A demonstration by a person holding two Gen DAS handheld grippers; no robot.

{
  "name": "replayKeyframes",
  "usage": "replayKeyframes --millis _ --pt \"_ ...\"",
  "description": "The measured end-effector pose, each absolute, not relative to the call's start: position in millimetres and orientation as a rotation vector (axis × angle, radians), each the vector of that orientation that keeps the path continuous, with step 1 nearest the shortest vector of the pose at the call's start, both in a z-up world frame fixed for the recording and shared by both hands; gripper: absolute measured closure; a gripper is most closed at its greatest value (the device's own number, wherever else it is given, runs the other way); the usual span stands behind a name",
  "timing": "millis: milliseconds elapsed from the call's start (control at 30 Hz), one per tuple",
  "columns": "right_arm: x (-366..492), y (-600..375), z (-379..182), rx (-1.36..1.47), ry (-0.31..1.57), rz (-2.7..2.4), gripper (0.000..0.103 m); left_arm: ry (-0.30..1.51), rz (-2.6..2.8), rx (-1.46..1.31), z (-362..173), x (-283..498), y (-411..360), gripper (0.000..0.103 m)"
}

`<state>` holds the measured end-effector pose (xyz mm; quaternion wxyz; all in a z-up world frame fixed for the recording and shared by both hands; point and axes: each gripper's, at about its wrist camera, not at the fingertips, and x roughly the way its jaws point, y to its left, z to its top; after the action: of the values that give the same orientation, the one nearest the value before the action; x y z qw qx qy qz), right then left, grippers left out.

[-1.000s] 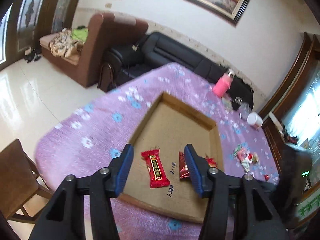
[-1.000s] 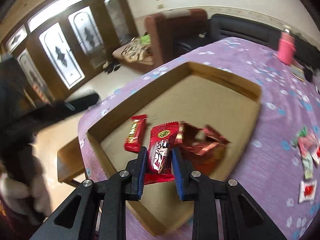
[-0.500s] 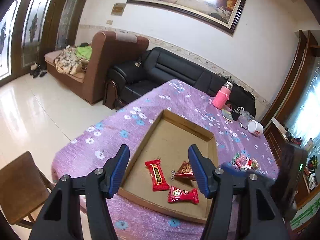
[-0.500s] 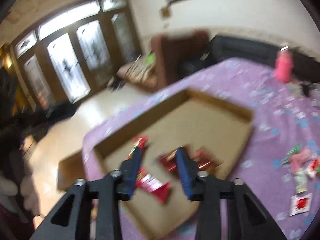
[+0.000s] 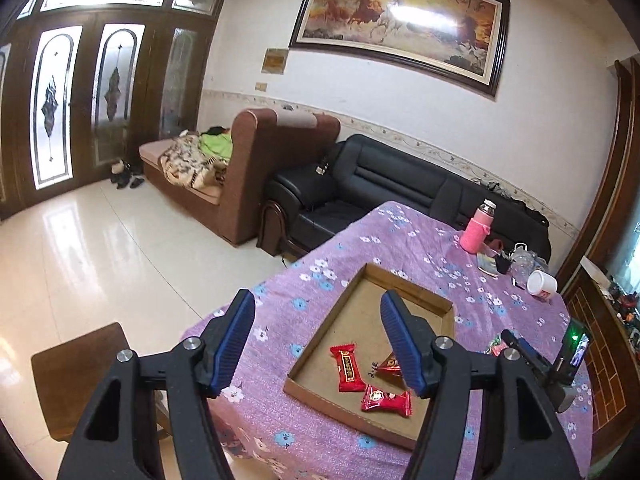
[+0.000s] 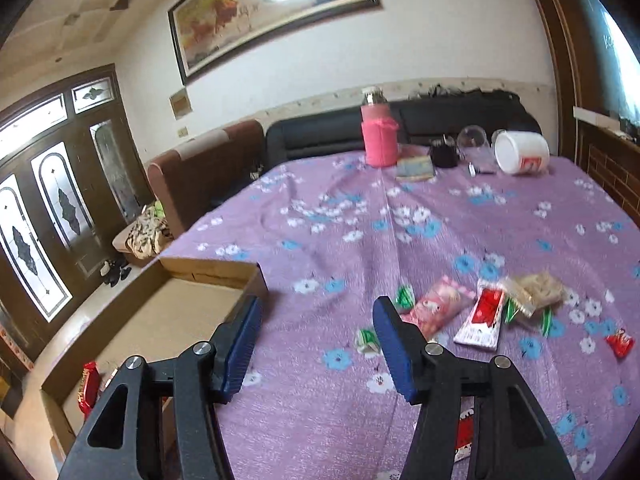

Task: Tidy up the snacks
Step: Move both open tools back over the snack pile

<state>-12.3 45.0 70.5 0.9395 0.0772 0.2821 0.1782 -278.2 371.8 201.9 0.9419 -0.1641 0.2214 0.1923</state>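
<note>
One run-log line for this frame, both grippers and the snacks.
left gripper: jaws opening, empty | right gripper: jaws opening, empty | cardboard tray: three red snacks | loose snacks: on tablecloth

left gripper (image 5: 318,340) raised, tilted downward, jaws opening, nothing between them, right gripper (image 6: 316,346) tilted downward, jaws opening, empty too

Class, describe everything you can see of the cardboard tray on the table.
The cardboard tray is a shallow, open, brown rectangle with low upright walls and a flat floor bearing small handwriting. It lies flat on the purple flowered tablecloth near the table's edge. Three red snack packets lie inside, at its near end; the far end is bare.
</note>
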Motion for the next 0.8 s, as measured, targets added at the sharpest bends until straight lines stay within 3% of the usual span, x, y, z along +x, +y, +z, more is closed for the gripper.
replayKeyframes --millis 567,800 --pt "-25 51 66 0.037 0.516 0.297 0.041 0.457 0.326 -0.373 202 -285 366 0.035" --pt "-29 31 86 0.066 0.497 0.265 0.041 0.523 0.062 -0.447 180 -227 336 0.030"
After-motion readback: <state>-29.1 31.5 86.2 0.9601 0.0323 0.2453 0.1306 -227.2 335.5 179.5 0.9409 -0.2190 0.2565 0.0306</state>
